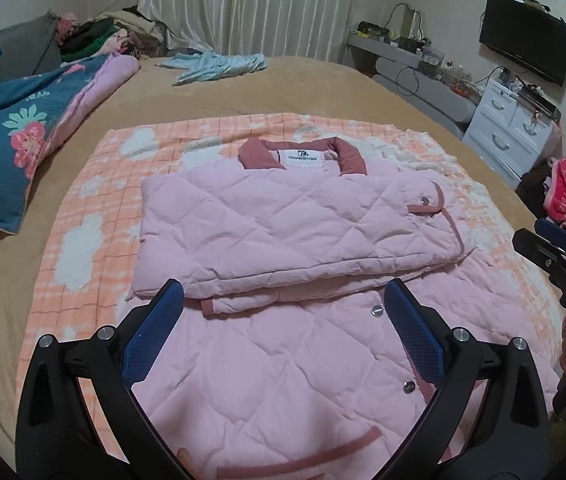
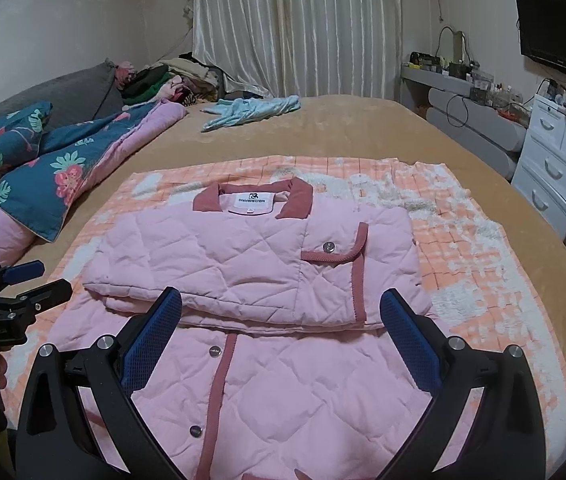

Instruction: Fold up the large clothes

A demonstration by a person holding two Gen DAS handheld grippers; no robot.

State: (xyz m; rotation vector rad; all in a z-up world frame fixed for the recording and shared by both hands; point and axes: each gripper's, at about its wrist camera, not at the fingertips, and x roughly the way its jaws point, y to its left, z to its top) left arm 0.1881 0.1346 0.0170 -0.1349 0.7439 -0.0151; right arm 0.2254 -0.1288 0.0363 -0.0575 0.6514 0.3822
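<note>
A pink quilted jacket with a dusty-rose collar and trim (image 1: pixel 283 240) lies flat on an orange-and-white checked fleece blanket (image 1: pixel 83 208), which is spread over a tan bed cover (image 1: pixel 323 80). The jacket's sleeves are folded across its chest, forming a thick layered band beneath the collar, and metal snap buttons run down the front placket. The left tongs (image 1: pixel 283 308) hover above the jacket's lower half, their blue-padded fingers (image 1: pixel 155 332) spread wide with nothing between them. The right tongs (image 2: pixel 281 308) are likewise wide open and empty, poised above the same lower half just beside the folded sleeve edge. Each tool shows at the edge of the other's view. A teal floral quilt (image 1: pixel 15 128) is bunched at the bed's left side, and a pale blue garment (image 2: pixel 251 110) lies crumpled at the far end.
</note>
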